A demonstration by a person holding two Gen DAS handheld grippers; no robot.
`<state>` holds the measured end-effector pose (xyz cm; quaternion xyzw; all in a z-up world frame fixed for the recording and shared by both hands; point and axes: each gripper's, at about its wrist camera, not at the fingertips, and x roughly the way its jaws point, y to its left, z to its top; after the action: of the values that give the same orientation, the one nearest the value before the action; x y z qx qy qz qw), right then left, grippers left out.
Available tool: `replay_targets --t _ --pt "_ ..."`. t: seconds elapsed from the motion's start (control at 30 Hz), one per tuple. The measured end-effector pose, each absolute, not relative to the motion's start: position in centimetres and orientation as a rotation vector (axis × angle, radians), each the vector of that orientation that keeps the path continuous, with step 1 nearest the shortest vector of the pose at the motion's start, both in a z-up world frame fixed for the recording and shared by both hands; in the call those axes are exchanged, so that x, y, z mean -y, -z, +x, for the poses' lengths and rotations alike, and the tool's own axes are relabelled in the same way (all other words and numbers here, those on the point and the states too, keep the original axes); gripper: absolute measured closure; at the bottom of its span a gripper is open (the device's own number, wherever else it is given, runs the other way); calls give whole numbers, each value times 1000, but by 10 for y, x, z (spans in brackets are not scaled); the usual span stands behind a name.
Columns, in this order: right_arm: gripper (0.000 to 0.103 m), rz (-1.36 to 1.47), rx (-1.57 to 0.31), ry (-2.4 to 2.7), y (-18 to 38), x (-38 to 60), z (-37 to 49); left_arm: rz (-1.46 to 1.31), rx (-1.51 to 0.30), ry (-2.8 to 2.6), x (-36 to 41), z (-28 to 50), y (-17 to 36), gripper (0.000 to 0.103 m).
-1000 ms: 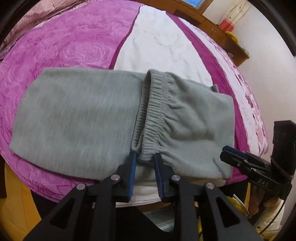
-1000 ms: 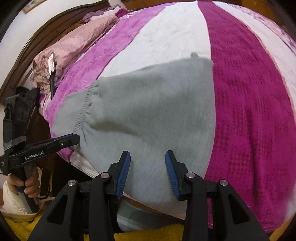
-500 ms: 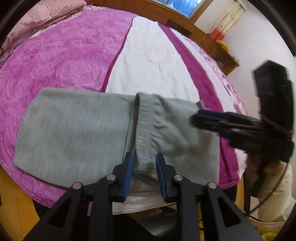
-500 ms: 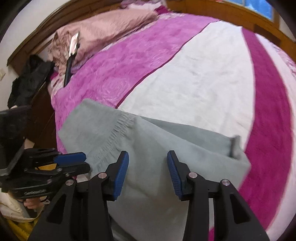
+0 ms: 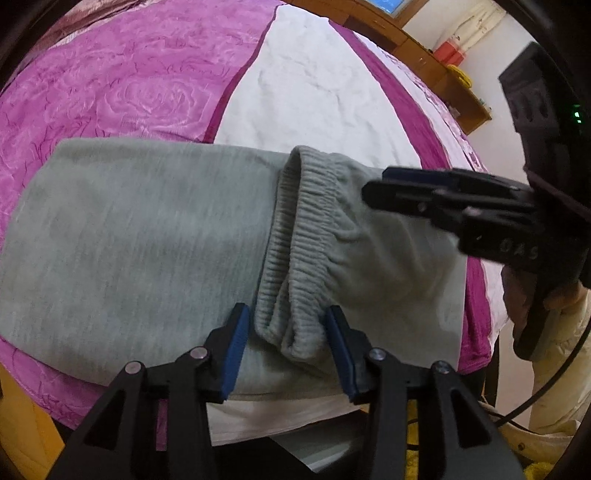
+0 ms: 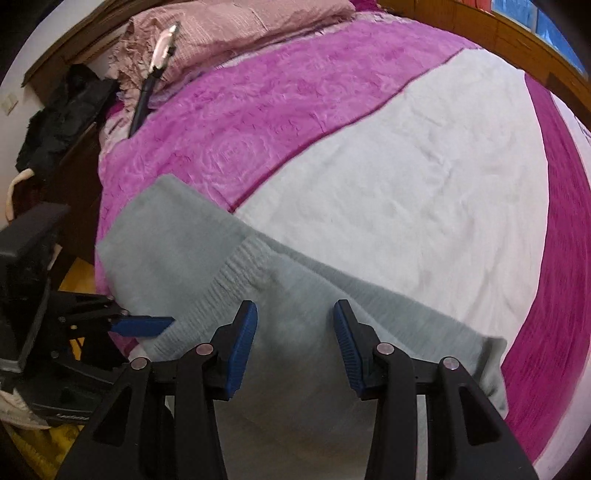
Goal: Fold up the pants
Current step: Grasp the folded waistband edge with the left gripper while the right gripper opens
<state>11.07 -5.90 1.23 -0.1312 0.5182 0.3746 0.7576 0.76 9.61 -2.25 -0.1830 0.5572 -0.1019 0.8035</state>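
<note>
Grey folded pants [image 5: 129, 240] lie across the near edge of the bed, their ribbed waistband [image 5: 306, 229] doubled up on top. My left gripper [image 5: 286, 325] straddles the near end of the waistband. Its jaws are opening and the blue pads stand just off the fabric. My right gripper [image 6: 295, 325] hovers open over the right half of the pants [image 6: 177, 240] with nothing between its fingers. In the left wrist view the right gripper [image 5: 373, 190] reaches in from the right, close to the waistband. The left gripper [image 6: 162, 325] shows at the lower left of the right wrist view.
The bed cover [image 6: 406, 166] is magenta and white. A pink quilt [image 6: 240, 26] and a long dark tool [image 6: 147, 88] lie by the headboard, with black cloth [image 6: 62, 110] beside the bed. A wooden dresser [image 5: 424, 48] stands beyond. A hand [image 5: 561, 302] holds the right gripper.
The left jaws have widened and let go of the waistband end. The right gripper has swung in from the pants' right edge toward the waistband and rolled.
</note>
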Motion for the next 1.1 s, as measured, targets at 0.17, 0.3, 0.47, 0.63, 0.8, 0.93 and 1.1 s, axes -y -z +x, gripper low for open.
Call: replay_targets --t 0.17,0.3,0.47,0.63,0.8,0.93,1.1 --pt "67 -346 -1156 -833 -1 52 119 -398 -1195 221 -96 8 25 61" --pt "67 -366 -1201 -867 18 49 126 -399 -1200 224 -95 7 27 64" --pt "66 -331 -1213 -904 26 54 131 -391 -1198 218 -93 8 29 65" --pt "68 -302 -1197 -897 28 58 129 -373 -1185 209 -88 6 27 75" --pt "96 -290 -1153 -882 25 57 121 -355 -1163 207 -82 4 21 83" --pt "103 -244 -1102 -860 11 66 115 -339 -1122 224 -77 -5 9 85" --pt "103 -213 -1040 -843 -11 69 108 -335 -1089 238 -81 -14 -2 85"
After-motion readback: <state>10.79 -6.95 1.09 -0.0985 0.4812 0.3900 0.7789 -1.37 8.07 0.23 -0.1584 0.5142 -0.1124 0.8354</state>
